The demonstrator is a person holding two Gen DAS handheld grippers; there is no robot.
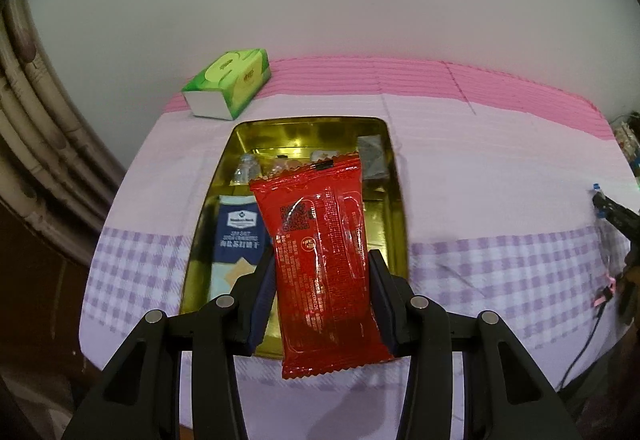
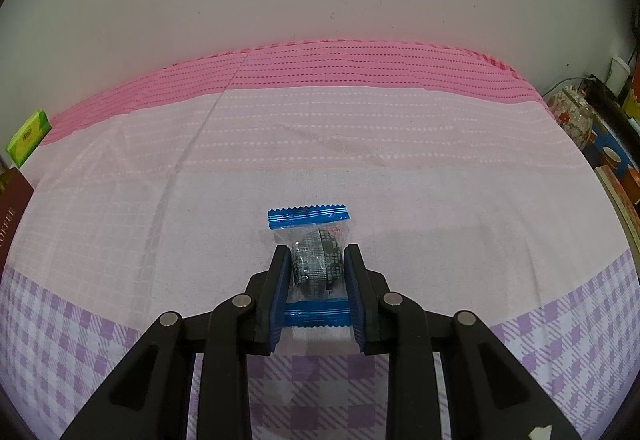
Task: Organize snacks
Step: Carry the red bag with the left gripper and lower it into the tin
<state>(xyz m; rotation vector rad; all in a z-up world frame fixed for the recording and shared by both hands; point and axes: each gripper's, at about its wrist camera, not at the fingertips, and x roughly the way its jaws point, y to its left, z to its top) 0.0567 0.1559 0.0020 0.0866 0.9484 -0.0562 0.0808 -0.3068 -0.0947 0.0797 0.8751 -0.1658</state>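
My left gripper point(image 1: 322, 260) is shut on a red snack packet point(image 1: 320, 260) and holds it above the near half of a gold tin tray point(image 1: 394, 199). In the tray lie a blue and white cracker pack point(image 1: 236, 236), a clear wrapped snack point(image 1: 246, 169) and a grey packet point(image 1: 372, 155). My right gripper point(image 2: 316, 254) is shut on a clear snack packet with blue ends point(image 2: 316, 260), which holds a dark round biscuit, just over the tablecloth point(image 2: 440, 199). The right gripper also shows at the right edge of the left wrist view point(image 1: 612, 211).
A green tissue box point(image 1: 228, 83) stands behind the tray by the wall, also seen far left in the right wrist view point(image 2: 28, 137). A brown box point(image 2: 12, 211) is at the left edge. Cups and jars point(image 2: 576, 115) crowd the right beyond the table.
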